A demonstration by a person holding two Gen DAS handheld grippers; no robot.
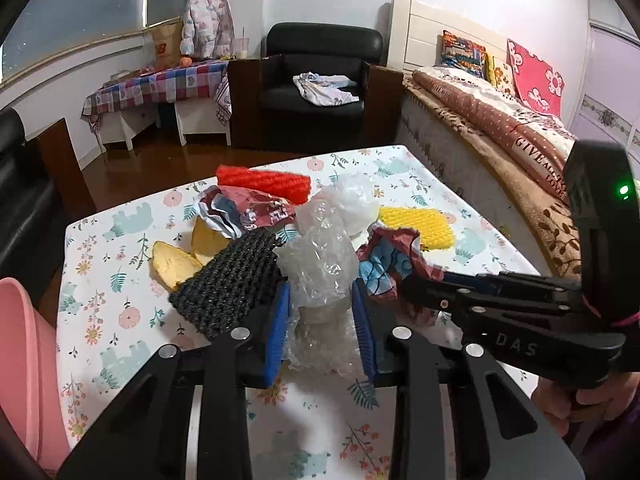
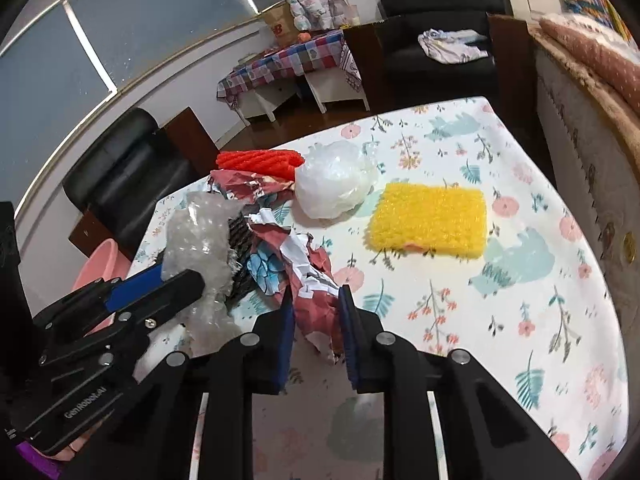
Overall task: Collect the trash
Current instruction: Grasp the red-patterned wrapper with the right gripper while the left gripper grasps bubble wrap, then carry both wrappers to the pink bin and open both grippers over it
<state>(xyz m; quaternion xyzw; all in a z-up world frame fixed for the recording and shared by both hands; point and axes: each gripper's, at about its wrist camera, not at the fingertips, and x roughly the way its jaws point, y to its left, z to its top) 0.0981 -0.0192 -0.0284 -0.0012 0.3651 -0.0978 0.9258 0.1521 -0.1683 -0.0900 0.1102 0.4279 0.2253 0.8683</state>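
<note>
- Crowding the near-left part of the floral tablecloth (image 2: 520, 280) is the trash pile; the cloth's right half is bare apart from a yellow foam pad (image 2: 430, 222), leaving open room toward the right and far edges.
- Pink basin (image 1: 24, 356) sits off the table's near-left edge.
- Left gripper (image 1: 320, 300): blue pads on either side of a clear bubble wrap wad (image 1: 320, 264); whether they press it I cannot tell.
- Right gripper (image 2: 316, 312): jaws clamped on crumpled red-and-blue printed paper (image 2: 296, 264), near the table's middle.
- Far side of pile: red foam net (image 1: 264, 182), white plastic bag ball (image 2: 334, 188), dark woven pad (image 1: 236, 280), yellow peel pieces (image 1: 180, 260).
</note>
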